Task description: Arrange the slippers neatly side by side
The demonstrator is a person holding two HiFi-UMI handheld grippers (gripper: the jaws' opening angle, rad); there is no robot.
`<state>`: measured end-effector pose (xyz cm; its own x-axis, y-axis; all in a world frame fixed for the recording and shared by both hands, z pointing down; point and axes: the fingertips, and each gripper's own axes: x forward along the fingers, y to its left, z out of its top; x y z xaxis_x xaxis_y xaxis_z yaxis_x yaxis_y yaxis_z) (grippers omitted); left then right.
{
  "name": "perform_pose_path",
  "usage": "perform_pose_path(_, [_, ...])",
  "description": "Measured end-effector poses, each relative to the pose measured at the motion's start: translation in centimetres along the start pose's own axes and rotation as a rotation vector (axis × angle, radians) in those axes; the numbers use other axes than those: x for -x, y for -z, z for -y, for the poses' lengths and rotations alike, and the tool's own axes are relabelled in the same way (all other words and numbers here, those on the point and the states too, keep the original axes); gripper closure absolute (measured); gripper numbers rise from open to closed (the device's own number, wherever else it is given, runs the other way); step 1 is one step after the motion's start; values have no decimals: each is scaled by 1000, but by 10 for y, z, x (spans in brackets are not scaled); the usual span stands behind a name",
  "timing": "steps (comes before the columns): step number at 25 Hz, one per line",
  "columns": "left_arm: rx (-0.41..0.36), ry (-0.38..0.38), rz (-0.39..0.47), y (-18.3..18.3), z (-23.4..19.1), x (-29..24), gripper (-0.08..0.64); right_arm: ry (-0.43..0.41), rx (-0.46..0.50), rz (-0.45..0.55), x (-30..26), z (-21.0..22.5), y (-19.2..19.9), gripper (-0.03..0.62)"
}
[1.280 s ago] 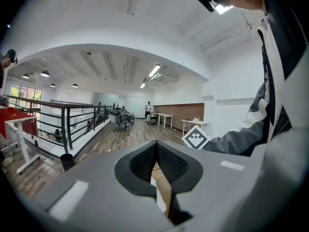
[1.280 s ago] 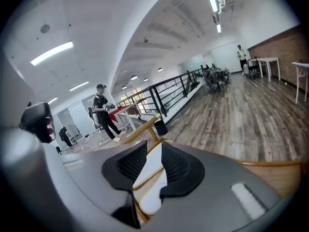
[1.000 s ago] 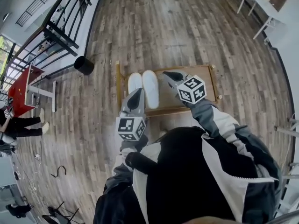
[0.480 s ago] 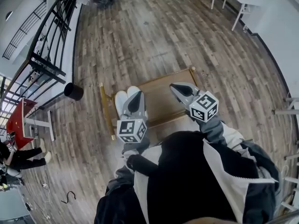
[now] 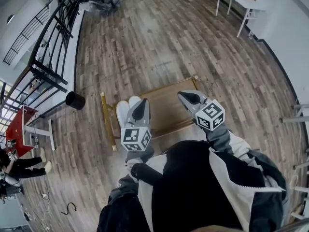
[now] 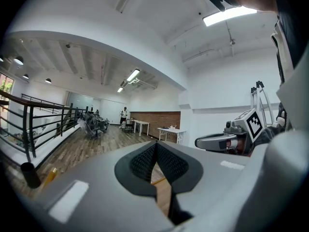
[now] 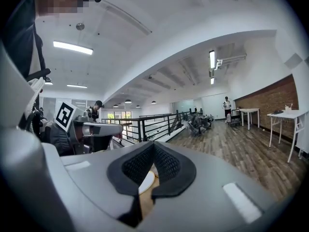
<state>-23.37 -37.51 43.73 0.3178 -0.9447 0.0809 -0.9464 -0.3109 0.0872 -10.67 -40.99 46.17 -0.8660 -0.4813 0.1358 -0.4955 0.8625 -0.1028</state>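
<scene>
**On a low wooden stand, a white pair lies together while both grippers hang closed above**

Across the room runs a plank floor point(image 5: 159, 42) of grey-brown wood. A black railing point(image 5: 50, 52) lines one side, with a black bin point(image 5: 75, 100) on the floor near it and a red table point(image 5: 19, 129) beyond. A white table point(image 5: 236, 1) stands at the far edge. The low wooden stand point(image 5: 166, 105) sits on the floor just in front of the person, and the slippers point(image 5: 123, 111) lie at its left end, side by side and touching, partly covered by the left gripper point(image 5: 141, 103). The right gripper point(image 5: 183, 96) hangs over the stand's bare right part.

Only the head view shows the pair's place on the stand. The left gripper view shows its jaws pressed together with nothing between them, bare wood below, and a brick wall point(image 6: 154, 117) behind distant tables. The right gripper view shows jaws likewise closed and empty, with a sliver of white slipper below them.
</scene>
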Motion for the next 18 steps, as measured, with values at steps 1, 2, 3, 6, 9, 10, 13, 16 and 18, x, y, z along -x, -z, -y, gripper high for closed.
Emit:
perform_pose_path(1, [-1, 0, 0, 0, 1, 0, 545, -4, 0, -1, 1, -1, 0, 591])
perform_pose_path(2, [-1, -1, -1, 0, 3, 0, 545, -7, 3, -3, 1, -2, 0, 591])
perform_pose_path(3, [0, -1, -3, 0, 4, 0, 545, -10, 10, -8, 2, -3, 0, 591])
perform_pose_path(6, [0, -2, -8, 2, 8, 0, 545, -22, 19, -14, 3, -6, 3, 591])
perform_pose_path(9, [-6, -1, -9, 1, 10, 0, 545, -28, 11, -12, 4, -6, 5, 592])
perform_pose_path(10, [-7, 0, -7, 1, 11, 1, 545, -27, 12, -10, 5, -6, 5, 592])
perform_pose_path(13, [-18, -2, -5, 1, 12, 5, 545, -23, 19, -3, 7, -8, 3, 592])
perform_pose_path(16, [-29, -4, -5, 0, 15, 7, 545, -19, 31, 0, 9, -10, 2, 591])
perform_pose_path(18, [-33, -3, -4, -2, 17, 6, 545, -20, 35, 2, 11, -8, 0, 591])
